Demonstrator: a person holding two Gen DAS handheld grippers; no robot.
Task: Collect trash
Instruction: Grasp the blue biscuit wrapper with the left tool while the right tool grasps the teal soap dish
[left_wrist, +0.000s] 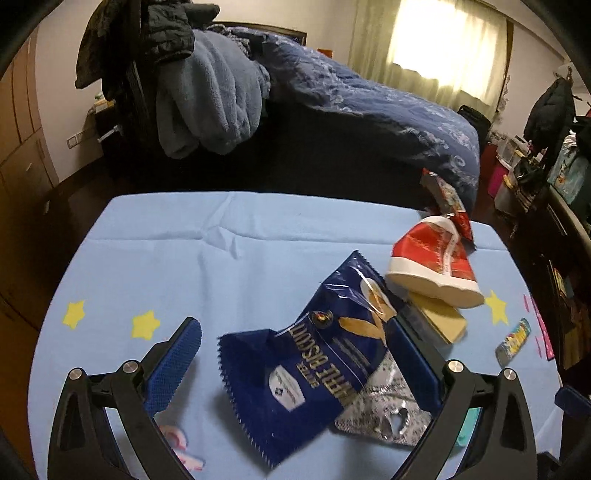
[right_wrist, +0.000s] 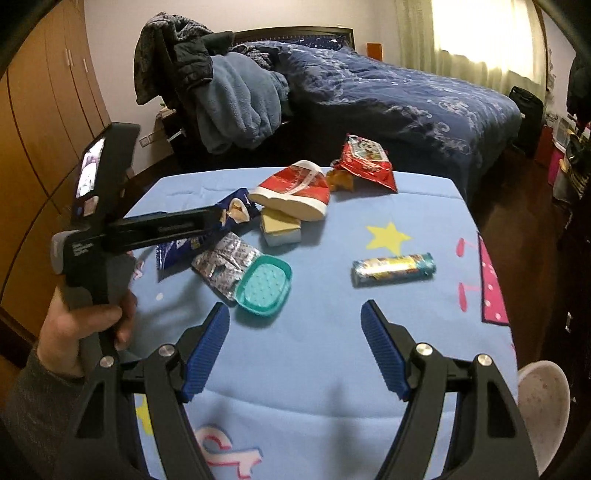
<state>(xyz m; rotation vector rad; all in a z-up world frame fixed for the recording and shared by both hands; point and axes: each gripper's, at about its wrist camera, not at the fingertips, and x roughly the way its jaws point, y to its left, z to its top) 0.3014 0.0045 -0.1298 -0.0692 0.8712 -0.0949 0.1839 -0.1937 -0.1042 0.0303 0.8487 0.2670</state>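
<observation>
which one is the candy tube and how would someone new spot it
On the light blue cloth covering the table, look right of the cluttered pile of wrappers. The candy tube lies alone on its side, just below a yellow star. It is the only long round roll, apart from everything else.

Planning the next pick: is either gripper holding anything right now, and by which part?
Nothing is held. The left gripper stands open around the blue biscuit wrapper, its pads not pressing it. The right gripper is open over bare blue cloth.
</observation>
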